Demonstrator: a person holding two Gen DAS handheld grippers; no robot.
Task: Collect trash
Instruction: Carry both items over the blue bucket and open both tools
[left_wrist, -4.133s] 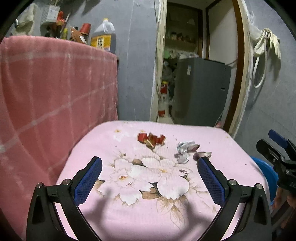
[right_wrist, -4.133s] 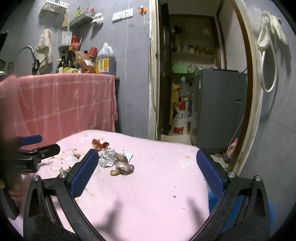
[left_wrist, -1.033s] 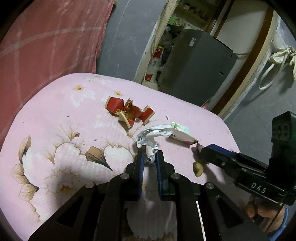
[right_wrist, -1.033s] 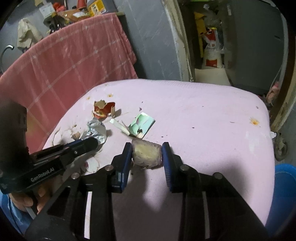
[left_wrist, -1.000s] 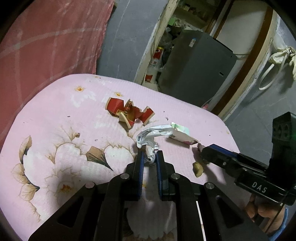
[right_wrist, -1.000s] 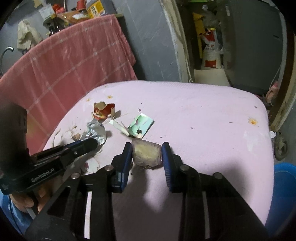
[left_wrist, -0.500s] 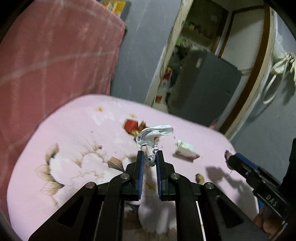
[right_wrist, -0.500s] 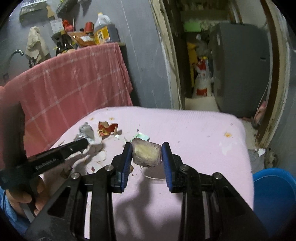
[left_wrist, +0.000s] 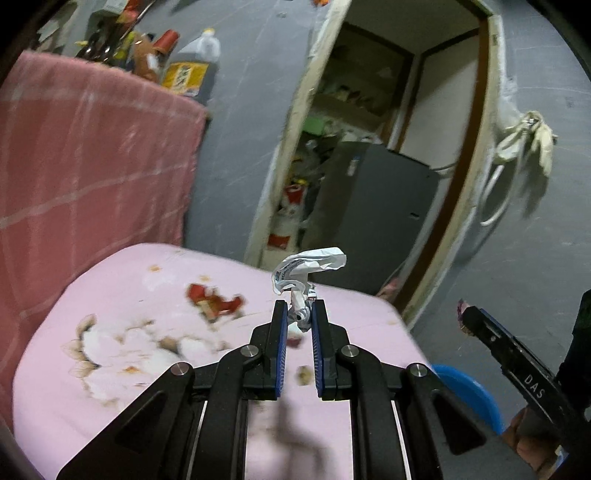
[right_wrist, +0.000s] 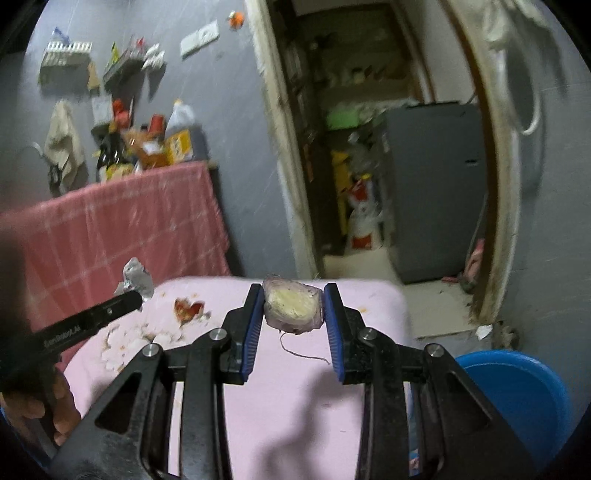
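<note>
Crumpled wrapper (left_wrist: 308, 269) and onion chunk (right_wrist: 293, 304) pinched in jaws above pink table's (right_wrist: 295, 406) edge.

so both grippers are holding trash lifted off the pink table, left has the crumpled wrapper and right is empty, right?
Not quite: the right gripper is not empty. The right wrist view shows it shut on a yellowish food scrap, held above the pink table. The rest stands: the left gripper pinches the crumpled wrapper, raised off the table in the left wrist view.
</note>
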